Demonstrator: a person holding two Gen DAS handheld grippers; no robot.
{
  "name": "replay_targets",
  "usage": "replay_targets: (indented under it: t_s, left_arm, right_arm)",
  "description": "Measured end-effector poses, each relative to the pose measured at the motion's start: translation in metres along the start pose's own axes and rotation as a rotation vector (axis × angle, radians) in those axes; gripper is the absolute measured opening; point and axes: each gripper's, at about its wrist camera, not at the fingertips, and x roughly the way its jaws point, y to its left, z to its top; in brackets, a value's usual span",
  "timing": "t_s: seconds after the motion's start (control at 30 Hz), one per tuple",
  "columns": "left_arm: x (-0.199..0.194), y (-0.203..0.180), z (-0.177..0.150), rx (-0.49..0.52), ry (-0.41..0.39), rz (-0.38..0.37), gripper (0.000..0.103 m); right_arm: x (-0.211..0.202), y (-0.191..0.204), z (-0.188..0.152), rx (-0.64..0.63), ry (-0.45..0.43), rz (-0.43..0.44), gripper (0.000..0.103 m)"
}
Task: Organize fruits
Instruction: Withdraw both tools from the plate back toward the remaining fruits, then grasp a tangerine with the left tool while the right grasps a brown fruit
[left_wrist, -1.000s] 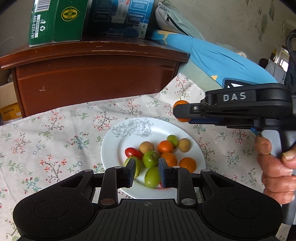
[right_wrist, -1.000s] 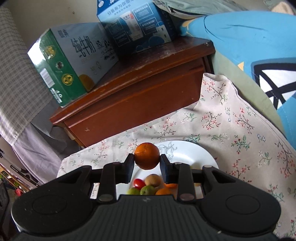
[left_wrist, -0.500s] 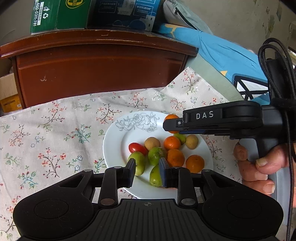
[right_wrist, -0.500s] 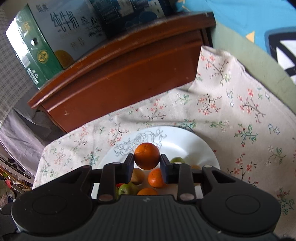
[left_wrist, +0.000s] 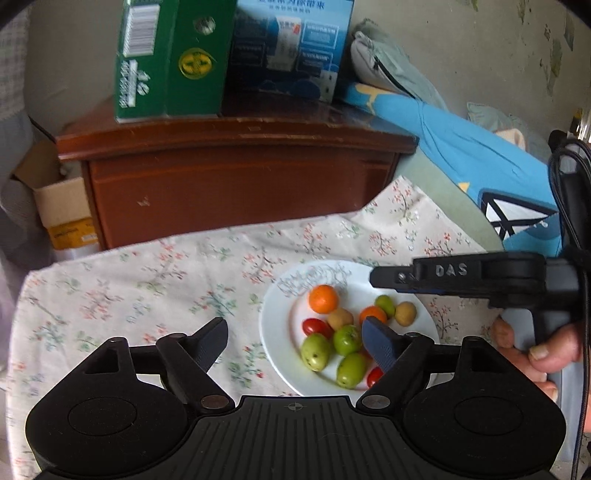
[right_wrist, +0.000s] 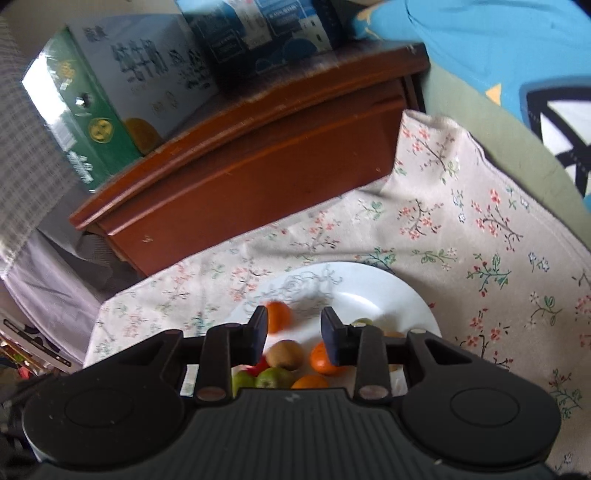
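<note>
White plate (left_wrist: 275, 334) on a floral tablecloth (left_wrist: 147, 280), carrying the gathered fruits. Left gripper (left_wrist: 295, 341) — jaws spread wide, holding nothing — hangs low over the near side of the plate, its right finger overlapping the fruit pile. Right gripper (right_wrist: 294, 334), entering the left wrist view from 3 o'clock, has its jaws apart and empty above the plate's far half.

On the plate, seen from the left wrist camera: an orange (left_wrist: 323, 298) lies alone at about 11 o'clock, apart from the other fruit; a red cherry tomato (left_wrist: 315, 327) at 9 o'clock; a brown fruit (left_wrist: 340, 318) near the centre; three green fruits (left_wrist: 347, 339) clustered toward 6 o'clock; a second orange fruit (left_wrist: 372, 314) and a small green fruit (left_wrist: 385, 303) toward 1 o'clock, with another brown fruit (left_wrist: 405, 314) at 2 o'clock.

Right wrist view: the lone orange sits just beyond the left finger, blurred. Behind the cloth stands a wooden cabinet (left_wrist: 236, 177) bearing a green carton (left_wrist: 170, 59) and a blue carton (left_wrist: 291, 44).
</note>
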Motion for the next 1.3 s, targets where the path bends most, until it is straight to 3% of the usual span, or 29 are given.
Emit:
replay_targets:
  t_s: [0.37,0.57,1.1,1.3]
  left_arm:
    - [-0.03,0.03,-0.005,0.038,0.064,0.082,0.082]
    - [-0.039,0.042,-0.017,0.0,0.066,0.062,0.082]
    - [-0.017,0.051,-0.048,0.058,0.205,0.186,0.082]
    - [-0.014,0.056,-0.062,0.063,0.24,0.173,0.082]
  right_arm:
    - [-0.033,0.031,-0.036,-0.045,0.02,0.046,0.033]
    - [-0.042,0.042,-0.059,-0.04,0.045,0.081,0.033]
    - [-0.019,0.058,-0.085,-0.086,0.137,0.119,0.033]
    - [-0.005,0.06,-0.091,-0.063,0.176,0.153,0.033]
